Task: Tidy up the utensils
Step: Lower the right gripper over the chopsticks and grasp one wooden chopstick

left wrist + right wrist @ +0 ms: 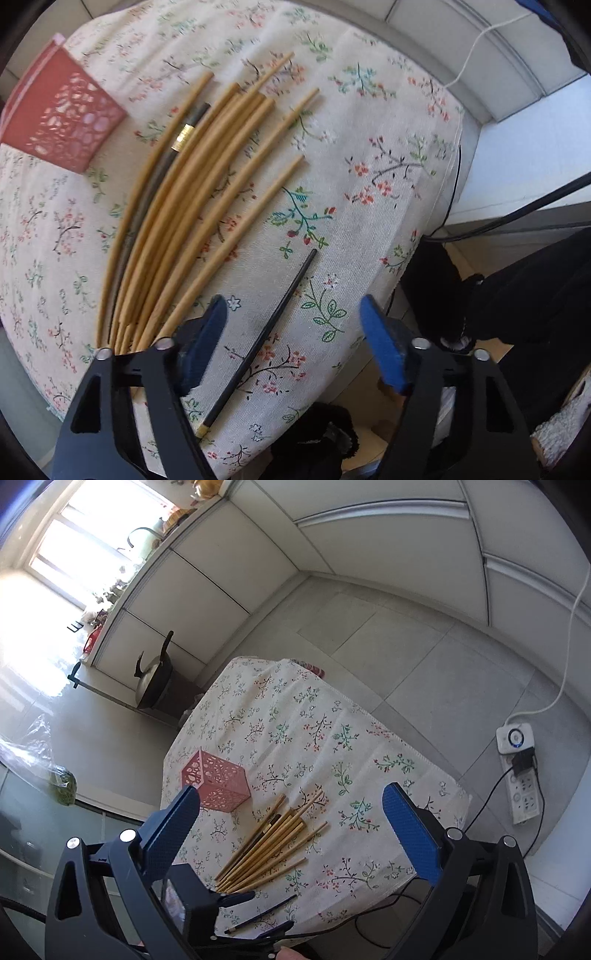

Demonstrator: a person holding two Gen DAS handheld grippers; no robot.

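- The pink perforated basket (pixel 216 781) stands upright near the left edge of the table (pixel 369 746), which is covered by a floral cloth; in the left wrist view the basket (pixel 61 114) sits at the far left of the cloth.
- Just right of the basket lies a bundle of bamboo chopsticks (pixel 177 206), laid roughly parallel and touching one another, their ends fanning out toward the far side of the table. From the right wrist view the same bundle (pixel 266 845) sits near the table's near edge.
- One dark chopstick with a gold band (pixel 173 158) lies within the left part of the bundle.
- A single black chopstick (pixel 264 334) lies apart from the bundle, to its right, close to the near edge of the table, its pale tip toward the edge.
- The left gripper (pixel 293 328) hovers over the near edge with its blue pads spread wide, the black chopstick between them on the cloth, nothing gripped.
- The right gripper (pixel 291 825) is raised well above the table, fingers wide apart and holding nothing.
- A white power strip (pixel 519 771) lies on the floor beyond the table's right edge.
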